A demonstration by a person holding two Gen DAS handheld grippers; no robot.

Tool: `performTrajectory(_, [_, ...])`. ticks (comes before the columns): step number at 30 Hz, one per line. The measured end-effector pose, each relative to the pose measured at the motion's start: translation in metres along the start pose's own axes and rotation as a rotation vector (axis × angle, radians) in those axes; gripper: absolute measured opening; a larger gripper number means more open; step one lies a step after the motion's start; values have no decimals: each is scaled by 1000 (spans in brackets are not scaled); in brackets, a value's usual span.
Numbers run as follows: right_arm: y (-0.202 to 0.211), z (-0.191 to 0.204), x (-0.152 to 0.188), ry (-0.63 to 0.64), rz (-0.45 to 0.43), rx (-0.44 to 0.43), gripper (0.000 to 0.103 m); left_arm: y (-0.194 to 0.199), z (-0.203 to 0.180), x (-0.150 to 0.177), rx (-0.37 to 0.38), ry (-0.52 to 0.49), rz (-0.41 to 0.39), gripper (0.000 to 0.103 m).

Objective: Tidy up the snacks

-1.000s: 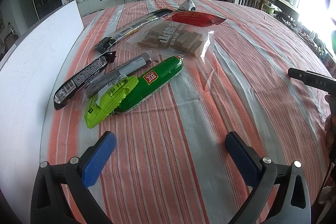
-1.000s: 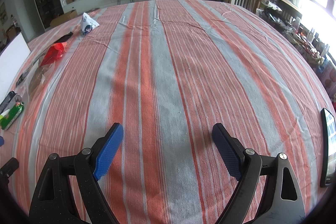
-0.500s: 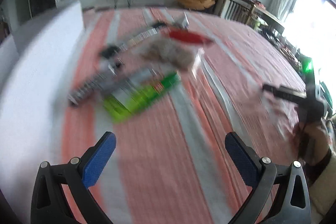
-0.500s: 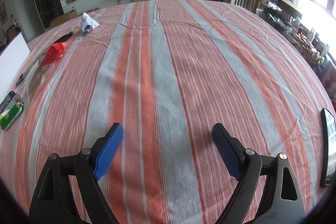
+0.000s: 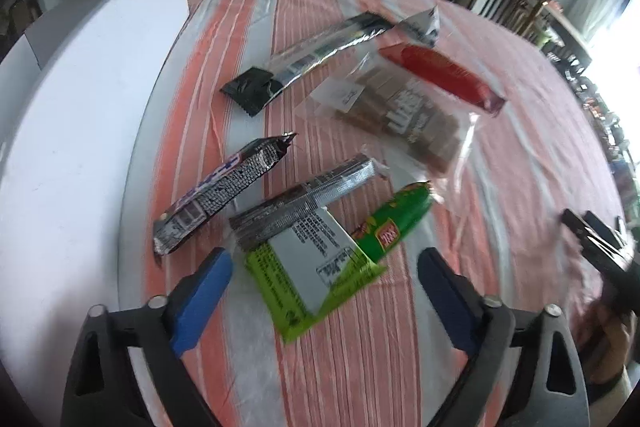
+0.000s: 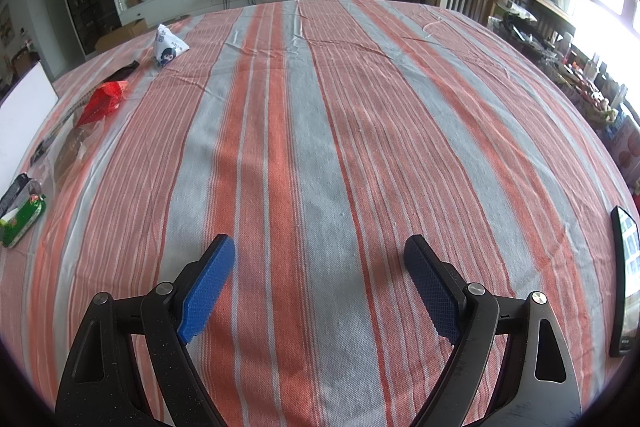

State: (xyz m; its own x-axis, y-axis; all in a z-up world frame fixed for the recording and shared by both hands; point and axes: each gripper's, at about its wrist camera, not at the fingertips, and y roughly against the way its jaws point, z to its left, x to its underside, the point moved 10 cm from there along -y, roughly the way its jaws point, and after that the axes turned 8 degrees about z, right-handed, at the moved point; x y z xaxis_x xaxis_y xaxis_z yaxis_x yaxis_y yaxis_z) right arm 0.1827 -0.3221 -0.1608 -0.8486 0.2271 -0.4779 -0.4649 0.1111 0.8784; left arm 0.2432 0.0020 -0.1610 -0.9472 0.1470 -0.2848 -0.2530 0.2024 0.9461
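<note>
Several snack packs lie on the striped cloth in the left wrist view: a lime-green packet (image 5: pixel 316 279), a dark green sausage pack (image 5: pixel 394 223), a silver bar (image 5: pixel 304 203), a black bar (image 5: pixel 220 189), a long silver-black stick (image 5: pixel 320 55), a clear bag of brown blocks (image 5: pixel 400 115), a red pack (image 5: pixel 444 77) and a small triangular pack (image 5: pixel 424 25). My left gripper (image 5: pixel 324 279) is open, its fingers either side of the lime-green packet, just above it. My right gripper (image 6: pixel 318 263) is open and empty over bare cloth, far right of the snacks (image 6: pixel 100 101).
A white box (image 5: pixel 80 99) stands along the left edge of the table. A dark phone-like slab (image 6: pixel 626 279) lies at the right edge. The right gripper's black tip (image 5: pixel 592 235) shows at the right of the left wrist view. Striped cloth (image 6: pixel 340 107) covers the table.
My left gripper has moved forward and down toward the snacks; the lime-green packet now lies between its fingers. The right gripper has not moved.
</note>
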Motion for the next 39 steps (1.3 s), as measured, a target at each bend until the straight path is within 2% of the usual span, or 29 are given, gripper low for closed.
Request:
performTrajectory(2, [0,0,0,0,0,0,89,-4,2,2,-2,35,12,66])
performTrajectory(3, [0,1,0,0,0,0,89,-4,0,3,40,50,10,43])
performTrajectory(4, [0,1,0,0,0,0,89,-4,-2,6,85,63,25,34])
performTrajectory(7, [0,1,0,0,0,0,89,1,1,15,67,54,22,26])
performTrajectory(12, [0,1,0,0,0,0,89,13,-2,39,95,-5,18,21])
performTrajectory(16, [0,1,0,0,0,0,89,22,-3,61,98,-46,16,21])
performTrajectory(20, [0,1,0,0,0,0,89,23,-3,72,65,-81,-7,23])
performTrajectory(23, [0,1,0,0,0,0,89,22,-1,75,75,-69,-14,45])
performTrajectory(24, [0,1,0,0,0,0,89,23,1,76,72,-57,-14,64])
performTrajectory(26, [0,1,0,0,0,0,89,29,4,74,66,-43,-38,76])
performTrajectory(32, [0,1,0,0,0,-1,89,34,3,57,128,8,-46,76])
performTrajectory(36, [0,1,0,0,0,-1,89,23,-10,38,91,-22,-43,76])
performTrajectory(38, [0,1,0,0,-1,-1,89,12,-16,29,60,-51,-37,68])
performTrajectory(39, [0,1,0,0,0,-2,89,7,-19,26,34,-68,-29,53])
